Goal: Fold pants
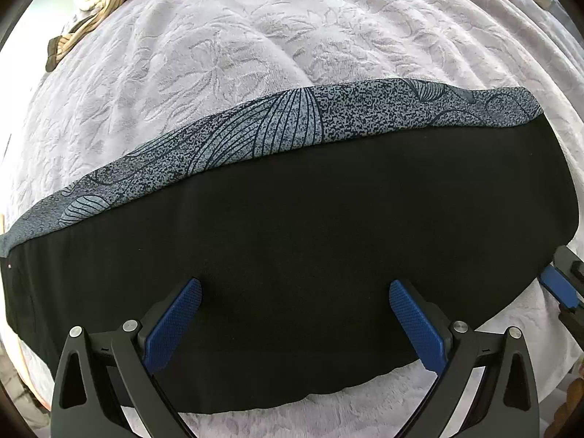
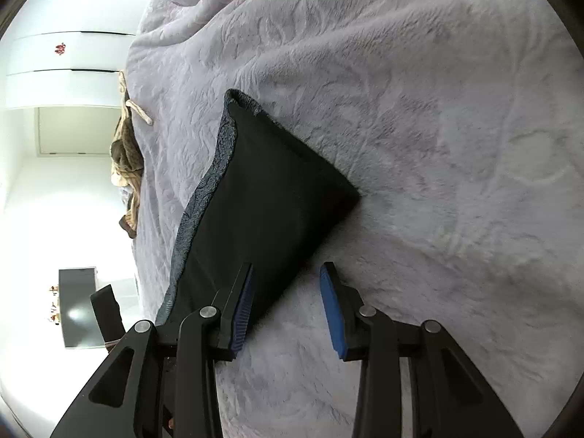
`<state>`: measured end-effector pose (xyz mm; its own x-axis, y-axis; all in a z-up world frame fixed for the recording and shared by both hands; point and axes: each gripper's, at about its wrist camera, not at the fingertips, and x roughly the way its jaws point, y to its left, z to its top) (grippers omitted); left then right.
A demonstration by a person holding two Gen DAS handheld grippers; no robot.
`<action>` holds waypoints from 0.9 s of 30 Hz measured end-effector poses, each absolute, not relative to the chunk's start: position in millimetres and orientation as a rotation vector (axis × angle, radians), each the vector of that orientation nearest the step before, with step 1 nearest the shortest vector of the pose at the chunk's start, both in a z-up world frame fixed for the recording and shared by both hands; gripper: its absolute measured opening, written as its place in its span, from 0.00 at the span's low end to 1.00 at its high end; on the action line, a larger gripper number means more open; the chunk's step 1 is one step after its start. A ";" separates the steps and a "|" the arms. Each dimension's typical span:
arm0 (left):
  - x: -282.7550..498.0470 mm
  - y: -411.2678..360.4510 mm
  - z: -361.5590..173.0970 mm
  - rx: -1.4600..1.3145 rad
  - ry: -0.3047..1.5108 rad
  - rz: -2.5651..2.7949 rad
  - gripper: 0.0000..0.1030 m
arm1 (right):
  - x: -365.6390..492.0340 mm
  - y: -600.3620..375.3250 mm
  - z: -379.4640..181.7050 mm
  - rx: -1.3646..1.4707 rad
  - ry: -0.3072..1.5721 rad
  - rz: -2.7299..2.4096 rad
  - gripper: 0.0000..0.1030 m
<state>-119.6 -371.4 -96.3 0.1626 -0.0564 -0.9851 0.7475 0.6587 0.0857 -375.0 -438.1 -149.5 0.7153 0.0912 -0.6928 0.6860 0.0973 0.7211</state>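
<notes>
Left gripper (image 1: 295,292): your blue pads stood spread wide, low in the left wrist view, pointing straight down over the black cloth with nothing pinched between them.
Right gripper (image 2: 286,281): your jaws stood partly apart at the bottom of the right wrist view; the left pad overlapped the garment's near corner, the right pad was over bare blanket; no cloth was pinched.
Pants (image 1: 292,226): folded into a black band lying flat on the blanket, with a speckled grey-blue leaf-print strip along its upper edge.
Long axis: in the left wrist view it ran left to right across the frame; in the right wrist view it ran from bottom centre-left up toward the middle.
Edges: the lower black edge curved just beside your left fingers; the right end sat near the other gripper's blue pad at right.
Blanket (image 1: 255,36): pale lilac with embossed flowers, you had open room above and right of the pants.
Brown cloth (image 1: 102,3): bunched at upper left, well apart.
</notes>
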 end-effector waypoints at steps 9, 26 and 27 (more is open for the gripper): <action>-115.8 -369.9 -112.8 0.663 1.253 -0.655 1.00 | -368.4 -446.5 -170.7 1.432 0.590 -0.469 0.39; -61.6 -397.6 -101.0 0.595 1.155 -0.490 1.00 | -327.2 -459.5 -122.3 1.297 0.517 -0.390 0.13; -62.0 -402.8 -118.3 0.631 1.178 -0.496 1.00 | -326.1 -458.8 -119.9 1.291 0.514 -0.386 0.13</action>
<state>-62.0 -402.8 -118.3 0.3122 -0.0315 -0.9495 0.6572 0.7289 0.1919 -326.1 -458.8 -119.9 0.8269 0.0124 -0.5622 0.5434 0.2393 0.8046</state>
